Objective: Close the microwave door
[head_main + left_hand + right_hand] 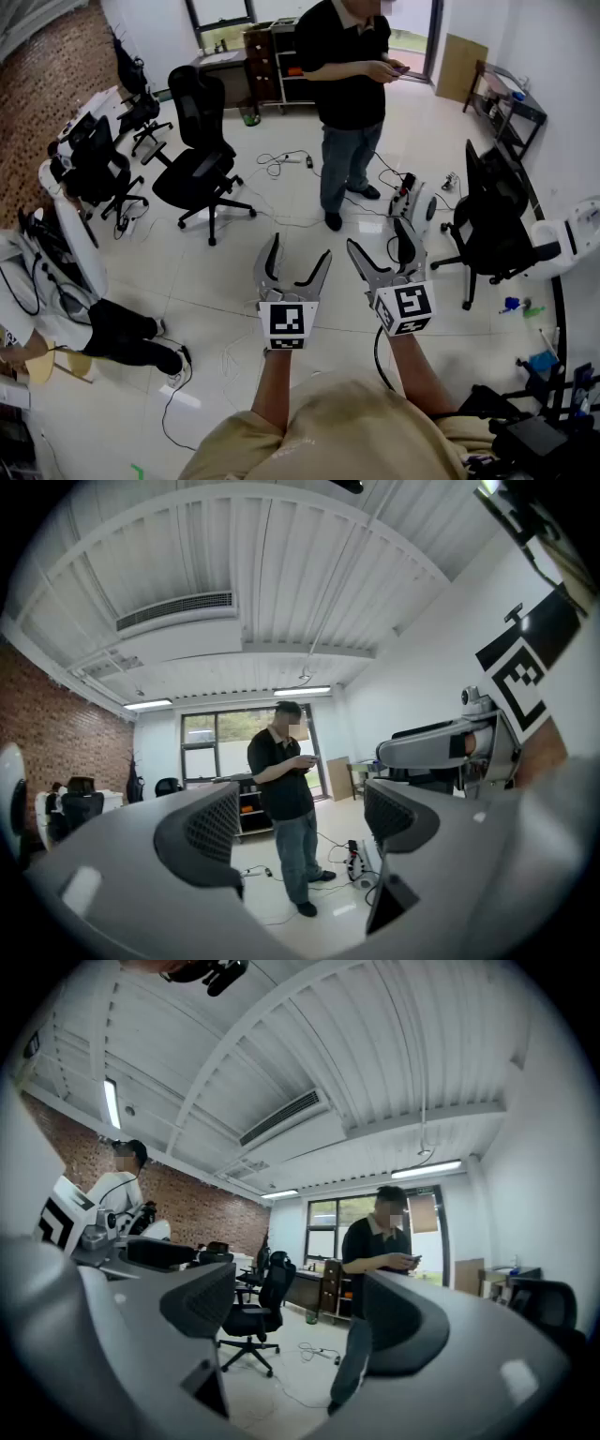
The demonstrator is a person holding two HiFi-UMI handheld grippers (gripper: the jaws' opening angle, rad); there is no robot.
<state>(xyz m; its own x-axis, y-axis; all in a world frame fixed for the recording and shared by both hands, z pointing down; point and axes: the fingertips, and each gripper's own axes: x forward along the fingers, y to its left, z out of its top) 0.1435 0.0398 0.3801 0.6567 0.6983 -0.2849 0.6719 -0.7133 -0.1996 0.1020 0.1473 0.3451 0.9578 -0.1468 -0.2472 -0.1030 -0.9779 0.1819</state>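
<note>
Nearest the camera, beige sleeves and two forearms are seen at the bottom of the head view, each carrying a gripper held out over the pale floor. The left gripper is held with jaws wide apart and nothing between them. The right gripper, just beside it, is likewise spread wide and empty. A marker cube is seen at each gripper's base. Farther off, a standing person in a black shirt is seen with a phone held in both hands. A black office chair is placed far left, another chair to the right. Cables are strewn on the floor. A seated person is seen at near left. The microwave cannot be located in any view.
</note>
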